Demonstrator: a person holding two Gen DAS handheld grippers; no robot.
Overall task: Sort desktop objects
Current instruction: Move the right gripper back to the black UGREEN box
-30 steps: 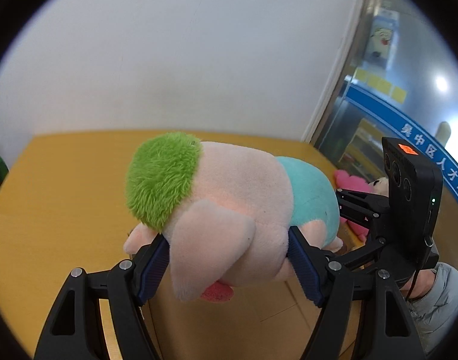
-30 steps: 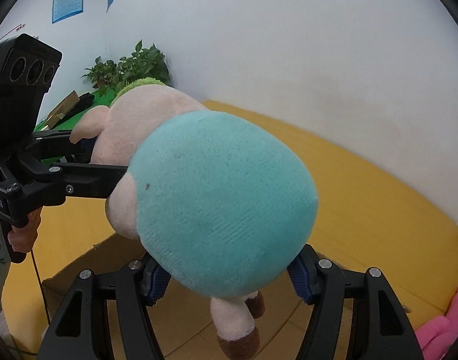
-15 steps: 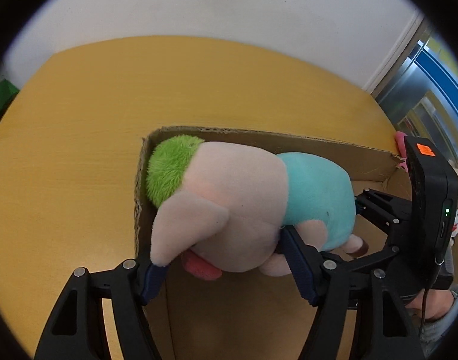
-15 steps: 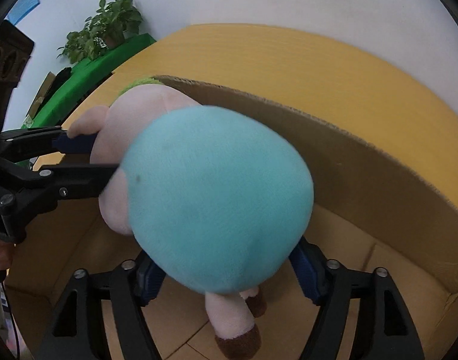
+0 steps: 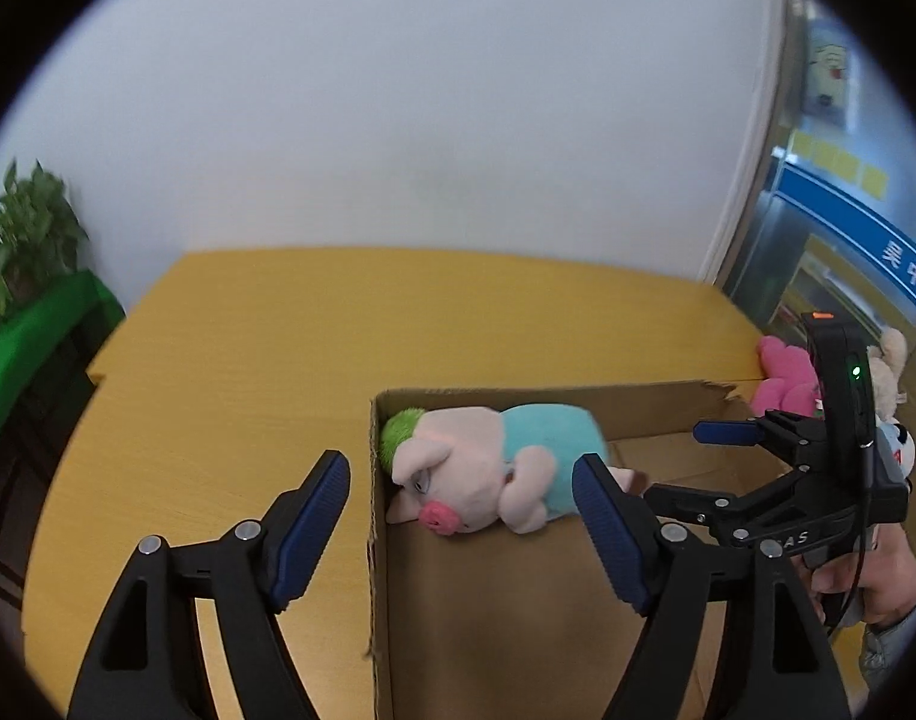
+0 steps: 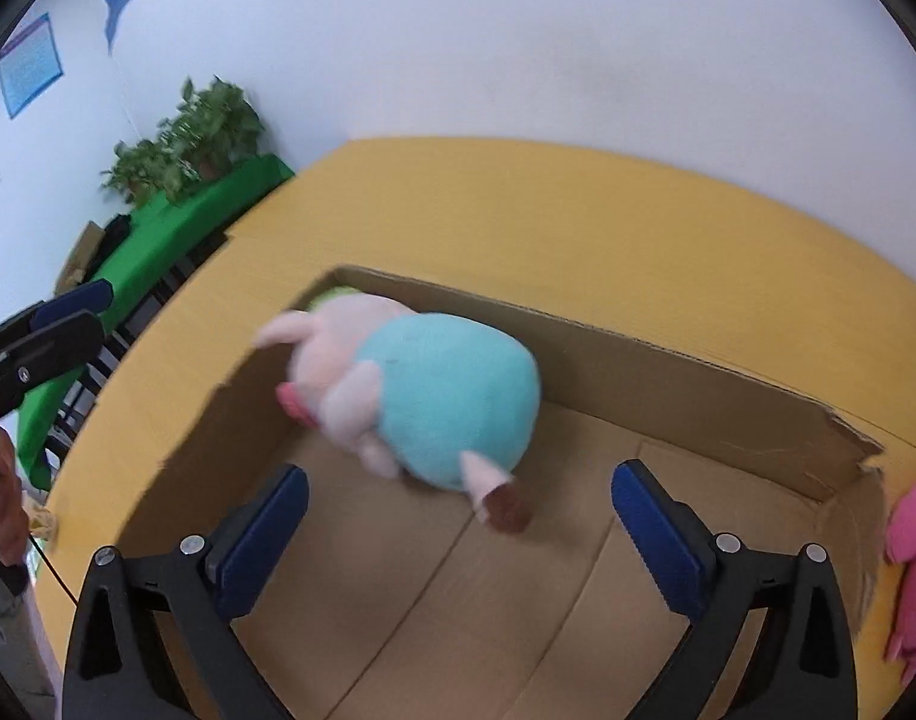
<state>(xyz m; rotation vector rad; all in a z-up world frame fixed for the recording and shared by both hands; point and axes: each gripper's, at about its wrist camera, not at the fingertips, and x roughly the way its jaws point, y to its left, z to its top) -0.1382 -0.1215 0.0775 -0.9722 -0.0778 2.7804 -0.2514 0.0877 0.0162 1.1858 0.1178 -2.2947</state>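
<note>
A plush pig [image 5: 487, 468] [image 6: 422, 396] with green hair and a teal shirt lies on its side in the far left corner of an open cardboard box [image 5: 517, 600] [image 6: 667, 372] on the yellow table. My left gripper [image 5: 460, 516] hangs over the box's left wall, its jaws opening, nothing pressed between its blue pads. My right gripper [image 6: 458, 528] is over the box interior, jaws opening wide, and the pig lies beyond its fingertips, free of them. The right gripper [image 5: 727, 456] also shows in the left wrist view, at the right.
A pink plush [image 5: 787, 378] [image 6: 913, 540] and other soft toys [image 5: 889, 372] lie on the yellow table [image 5: 248, 360] right of the box. A green-covered bench [image 6: 176, 228] with potted plants [image 6: 188, 132] stands at the left. A white wall runs behind.
Both grippers carried the pig down into the box, then let go and drew back. The pig has dropped into the box's far left corner and both pairs of jaws have widened.
</note>
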